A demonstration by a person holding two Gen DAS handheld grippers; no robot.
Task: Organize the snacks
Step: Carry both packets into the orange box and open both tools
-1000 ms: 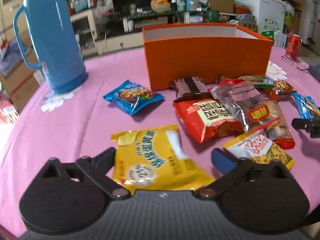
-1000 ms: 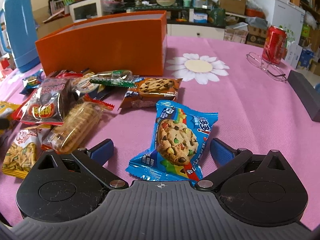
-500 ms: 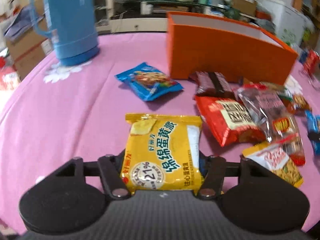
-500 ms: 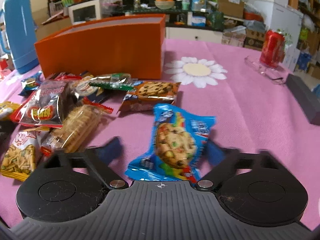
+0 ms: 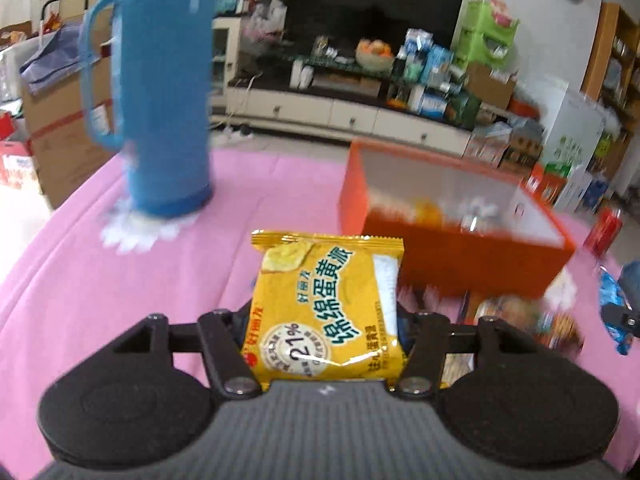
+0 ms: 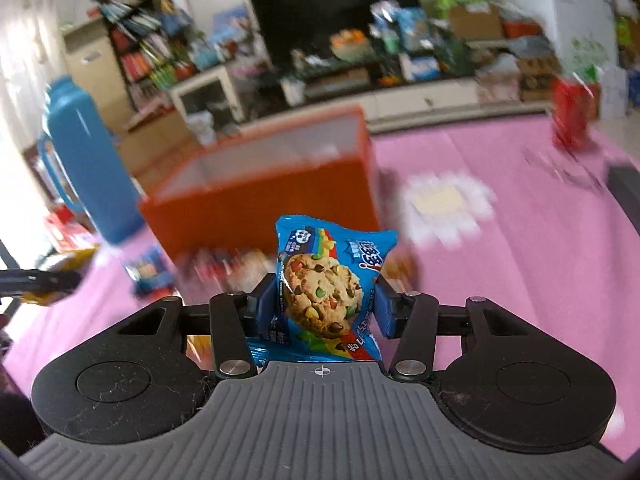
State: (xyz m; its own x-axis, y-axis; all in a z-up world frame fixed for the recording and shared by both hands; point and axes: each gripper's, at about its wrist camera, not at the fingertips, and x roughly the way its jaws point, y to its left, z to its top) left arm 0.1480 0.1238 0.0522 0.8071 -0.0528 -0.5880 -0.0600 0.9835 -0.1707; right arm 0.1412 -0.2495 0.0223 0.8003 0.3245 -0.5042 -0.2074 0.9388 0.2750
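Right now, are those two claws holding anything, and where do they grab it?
Left gripper pinches the yellow snack packet by its lower side edges; right gripper squeezes the blue cookie packet mid-sides.

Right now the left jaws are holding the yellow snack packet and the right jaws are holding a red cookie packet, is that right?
Not quite. The left gripper does hold the yellow snack packet, but the right wrist view shows the right gripper holding a blue cookie packet, not red.

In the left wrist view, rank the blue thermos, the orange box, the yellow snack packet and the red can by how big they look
1. blue thermos and orange box: look alike in size, so unranked.
2. yellow snack packet: held close to the camera by the left gripper, so likely flattered.
3. red can: smallest, at the far right edge.
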